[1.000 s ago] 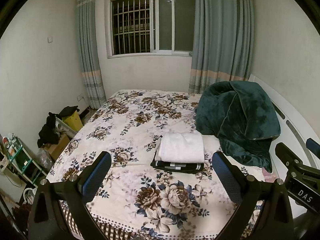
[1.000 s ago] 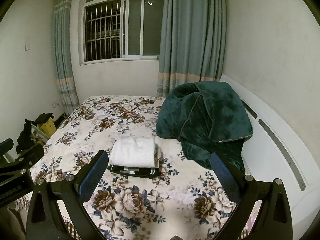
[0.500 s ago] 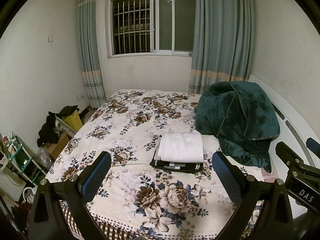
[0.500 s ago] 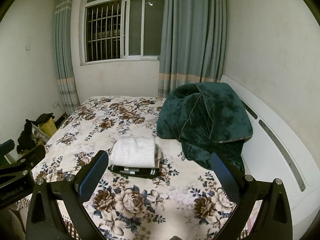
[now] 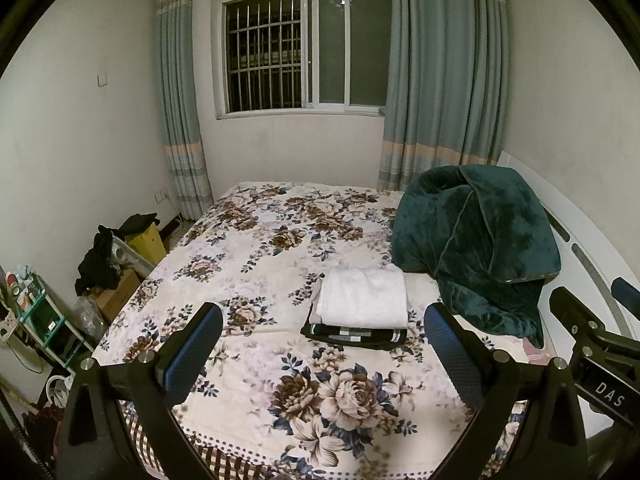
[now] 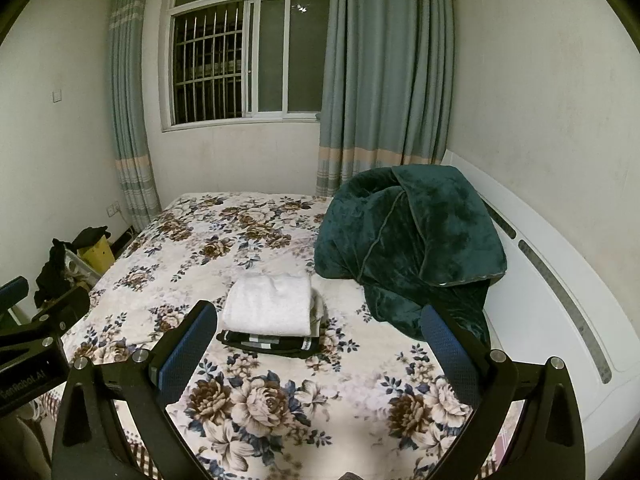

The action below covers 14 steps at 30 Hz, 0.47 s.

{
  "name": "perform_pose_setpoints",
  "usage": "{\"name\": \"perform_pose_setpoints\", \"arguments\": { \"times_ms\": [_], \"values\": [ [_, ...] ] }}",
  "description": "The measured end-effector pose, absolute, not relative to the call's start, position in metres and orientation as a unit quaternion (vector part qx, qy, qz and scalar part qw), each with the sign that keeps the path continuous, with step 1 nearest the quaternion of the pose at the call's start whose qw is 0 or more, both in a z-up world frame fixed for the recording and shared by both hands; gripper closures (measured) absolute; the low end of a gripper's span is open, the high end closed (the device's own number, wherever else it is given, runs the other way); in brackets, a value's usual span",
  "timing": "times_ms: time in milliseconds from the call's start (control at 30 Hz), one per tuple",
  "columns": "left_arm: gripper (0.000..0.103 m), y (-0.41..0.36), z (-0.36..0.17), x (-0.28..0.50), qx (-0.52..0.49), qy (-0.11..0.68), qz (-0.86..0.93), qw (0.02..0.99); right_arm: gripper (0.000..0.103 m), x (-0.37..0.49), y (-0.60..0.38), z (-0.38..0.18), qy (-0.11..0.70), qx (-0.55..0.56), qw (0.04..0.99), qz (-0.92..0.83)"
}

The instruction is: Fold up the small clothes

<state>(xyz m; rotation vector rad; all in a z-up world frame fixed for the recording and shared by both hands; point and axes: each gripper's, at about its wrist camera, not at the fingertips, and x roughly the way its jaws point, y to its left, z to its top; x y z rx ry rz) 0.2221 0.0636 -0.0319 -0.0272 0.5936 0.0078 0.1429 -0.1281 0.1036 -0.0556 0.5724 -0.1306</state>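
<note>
Evidently both the left gripper [image 5: 323, 340] and right gripper [image 6: 318, 340] hung spread wide and empty above the bed [image 5: 256, 264], where a folded white garment [image 5: 363, 298] topped a dark, possibly striped one [image 5: 354, 335]. Any remaining step wanted square, aligned edges.

Left hand-held gripper [image 5: 323, 332] is hovering above the near end of the bed [image 5: 280, 264], jaws spread wide, blue pads [image 5: 192, 354] facing each other, gripping nothing. Right hand-held gripper [image 6: 320, 330] is hovering level beside it over the same end of the bed, jaws equally wide apart, nothing between its pads [image 6: 450, 350].
</note>
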Motion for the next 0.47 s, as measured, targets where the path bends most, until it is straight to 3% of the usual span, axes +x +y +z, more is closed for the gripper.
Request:
{"name": "perform_pose_setpoints", "arguments": {
  "times_ms": [467],
  "values": [
    [0.000,0.0642,-0.0295,0.2199,-0.014,0.284,0.010,0.959,0.000,0.1436,-0.1248,0.1034,0.281,-0.027,0.957,-0.065]
  ]
}}
